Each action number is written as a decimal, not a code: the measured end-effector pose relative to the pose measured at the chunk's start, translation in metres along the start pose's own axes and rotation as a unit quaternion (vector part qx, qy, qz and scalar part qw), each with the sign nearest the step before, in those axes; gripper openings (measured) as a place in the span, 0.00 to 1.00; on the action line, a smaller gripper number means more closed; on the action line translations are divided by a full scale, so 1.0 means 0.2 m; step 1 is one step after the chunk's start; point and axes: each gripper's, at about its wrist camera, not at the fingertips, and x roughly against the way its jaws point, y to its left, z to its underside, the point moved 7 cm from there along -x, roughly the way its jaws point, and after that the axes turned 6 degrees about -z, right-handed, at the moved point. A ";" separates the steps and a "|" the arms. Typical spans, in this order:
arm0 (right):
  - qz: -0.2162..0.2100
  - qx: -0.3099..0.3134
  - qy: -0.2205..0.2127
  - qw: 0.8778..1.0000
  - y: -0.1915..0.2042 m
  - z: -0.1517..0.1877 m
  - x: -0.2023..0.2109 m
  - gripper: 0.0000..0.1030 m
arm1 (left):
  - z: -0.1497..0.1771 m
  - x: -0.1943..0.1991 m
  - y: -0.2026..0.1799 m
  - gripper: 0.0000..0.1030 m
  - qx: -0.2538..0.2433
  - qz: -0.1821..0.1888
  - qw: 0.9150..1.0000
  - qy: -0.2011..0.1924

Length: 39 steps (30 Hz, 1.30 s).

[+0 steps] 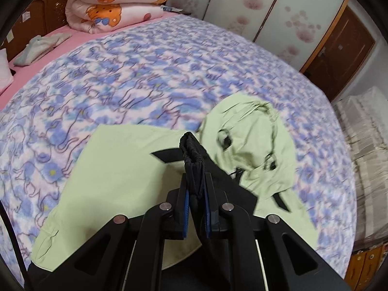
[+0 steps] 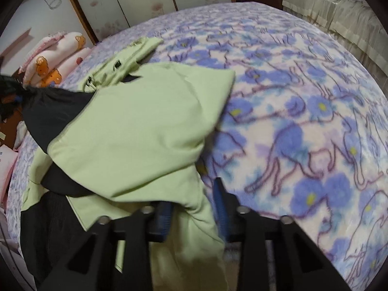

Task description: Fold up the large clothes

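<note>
Bedroom, bed (image 1: pixel 145 77) under a blue-flower blanket, rolled quilt (image 1: pixel 114 2) at the head, sliding wardrobe doors (image 1: pixel 266 12) behind. Left gripper (image 1: pixel 197 191): fingers (image 1: pixel 185 194) clamped together on the black elastic cuff (image 1: pixel 191 150) of the green jacket (image 1: pixel 121 169), held up off the bed, probably to carry that sleeve across the body for a fold. Right gripper (image 2: pixel 194 208): fingers (image 2: pixel 222 206) either side of a green fabric fold, gap visible, pad contact not confirmable; could not tell if gripped. Jacket sat mid-bed, partly bunched, hood (image 1: pixel 249 140) splayed beyond the cuff, black lining (image 2: pixel 55 118) exposed. Looked like early folding: body not yet squared.
</note>
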 end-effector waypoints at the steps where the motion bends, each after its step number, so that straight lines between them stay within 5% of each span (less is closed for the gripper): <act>1: 0.003 0.001 -0.006 1.000 0.01 -0.01 0.01 0.21 | 0.01 -0.01 0.01 0.08 0.001 -0.001 1.000 0.004; 6: -0.021 -0.059 -0.001 0.998 -0.06 0.00 0.02 0.11 | 0.12 -0.07 0.04 0.08 -0.002 -0.002 0.999 0.033; 12: -0.059 -0.194 0.011 0.979 -0.25 0.05 -0.03 0.11 | 0.26 -0.14 0.08 0.08 -0.025 -0.025 0.998 0.058; 20: -0.055 -0.201 0.027 0.978 -0.24 0.08 -0.09 0.11 | 0.44 -0.22 0.29 0.08 0.014 -0.062 0.993 0.097; 27: -0.053 -0.147 0.055 0.986 -0.17 0.07 -0.12 0.11 | 0.54 -0.28 0.43 0.08 0.033 -0.089 0.989 0.111; 39: -0.055 -0.136 0.064 0.987 -0.16 0.09 -0.14 0.12 | 0.40 -0.42 0.33 0.08 -0.008 -0.099 0.990 0.101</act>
